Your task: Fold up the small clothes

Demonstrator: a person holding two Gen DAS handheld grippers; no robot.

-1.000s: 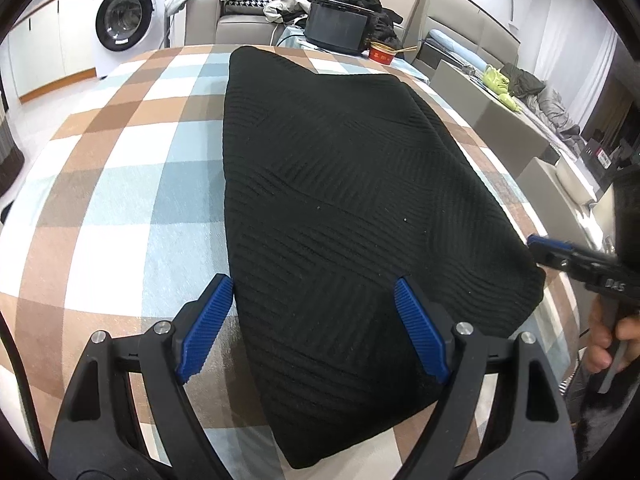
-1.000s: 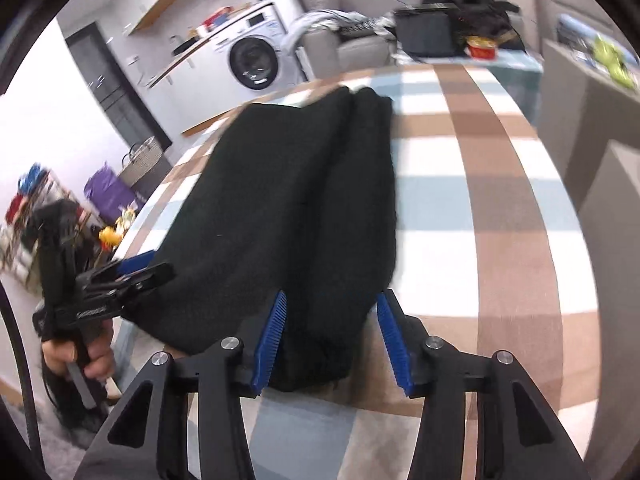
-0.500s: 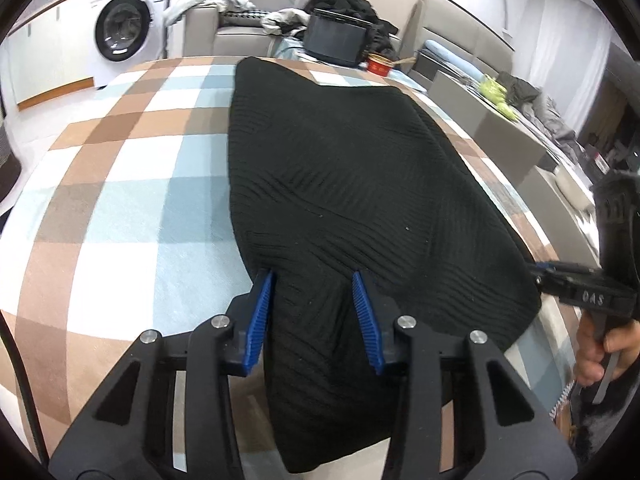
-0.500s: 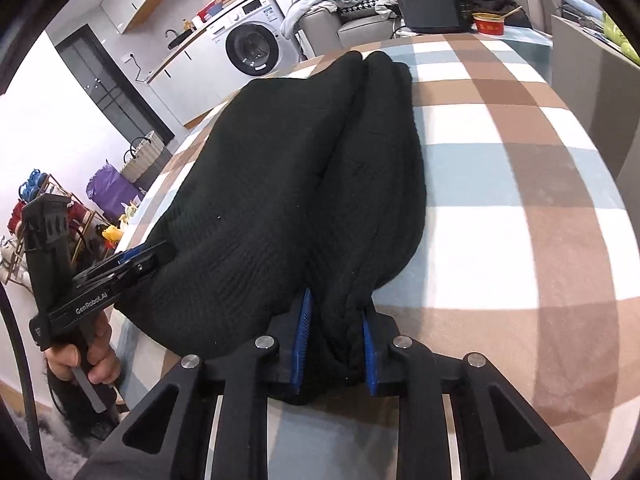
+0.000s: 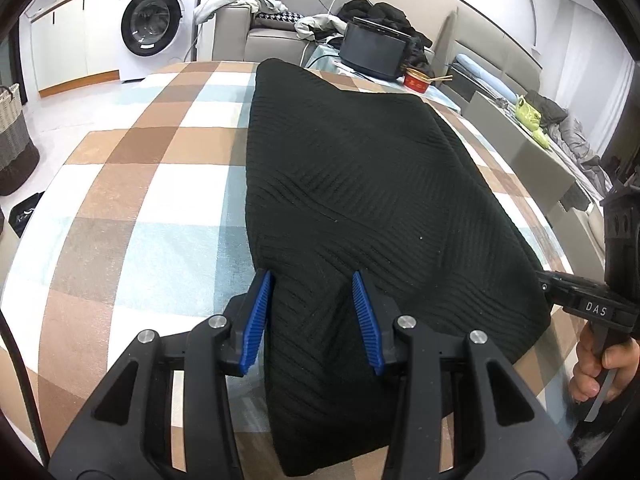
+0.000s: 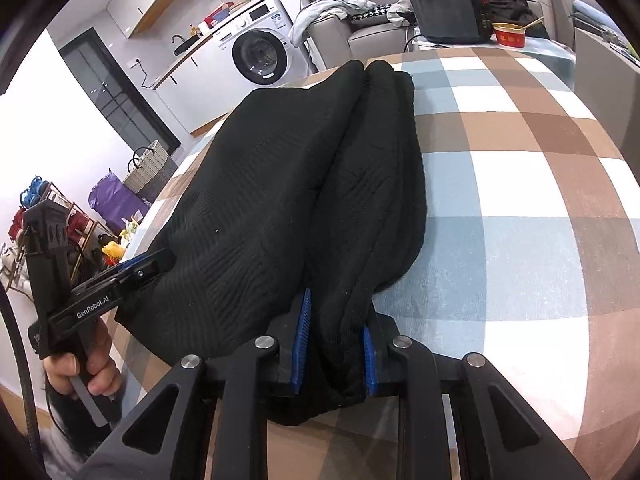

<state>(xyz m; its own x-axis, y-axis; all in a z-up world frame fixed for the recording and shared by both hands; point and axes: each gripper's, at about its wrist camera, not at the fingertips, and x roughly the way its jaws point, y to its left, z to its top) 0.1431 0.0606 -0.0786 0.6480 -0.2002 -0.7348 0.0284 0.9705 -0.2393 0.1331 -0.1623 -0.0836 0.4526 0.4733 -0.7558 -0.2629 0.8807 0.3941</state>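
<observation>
Both tongs (image 5: 312, 316) (image 6: 334, 340) pinch sweater (image 5: 360, 184).

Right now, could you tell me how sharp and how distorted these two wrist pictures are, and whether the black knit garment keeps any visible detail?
Left wrist view: sharp, evenly lit indoors; the black ribbed knit garment keeps its rib texture; fisheye bows the checked brown, white and blue tablecloth. Right wrist view: equally sharp, the garment's folds read darker, dark vignette at the corners.
</observation>
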